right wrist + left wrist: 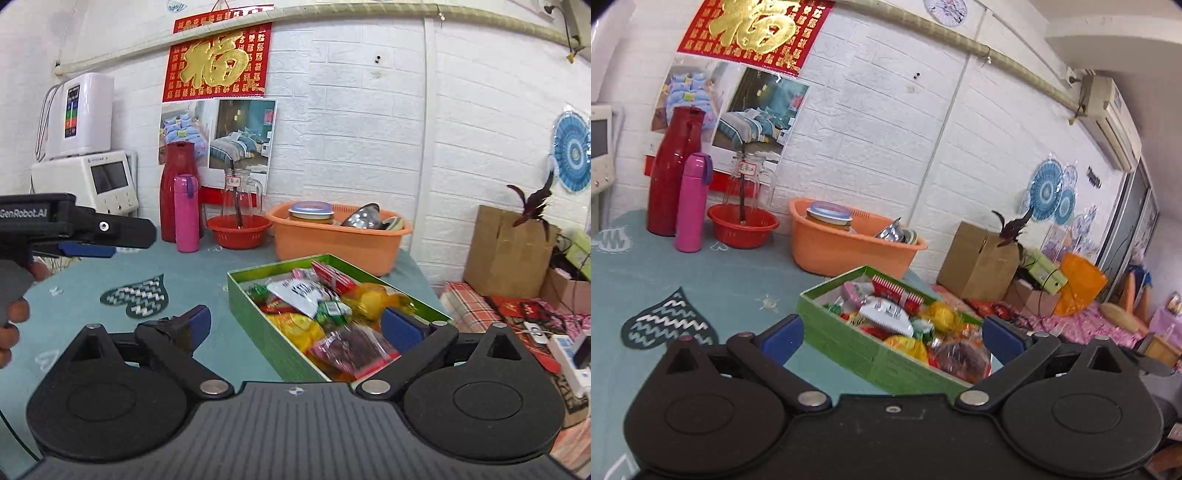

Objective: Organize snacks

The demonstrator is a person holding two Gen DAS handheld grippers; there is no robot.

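Observation:
A green cardboard box [842,339] [258,321] lies on the teal tablecloth [683,273] and holds several wrapped snacks. Among them are a white packet [884,314] [295,291], a yellow packet [940,315] [295,325], a red striped packet [897,291] and a dark red bag [351,345]. My left gripper [892,334] stands wide open, short of the box, with nothing between its blue pads. My right gripper [298,326] is also wide open and empty, its right finger over the box's near end. The left gripper [110,240] shows at the left of the right wrist view, held by a hand.
Behind the box stands an orange basin [849,251] [332,240] with a jar and metal bowls. Further left are a red basket [742,225], a glass pitcher [750,181], a pink bottle [692,203] and a red thermos [674,170]. The table edge runs right of the box, with a brown carton [506,251] beyond.

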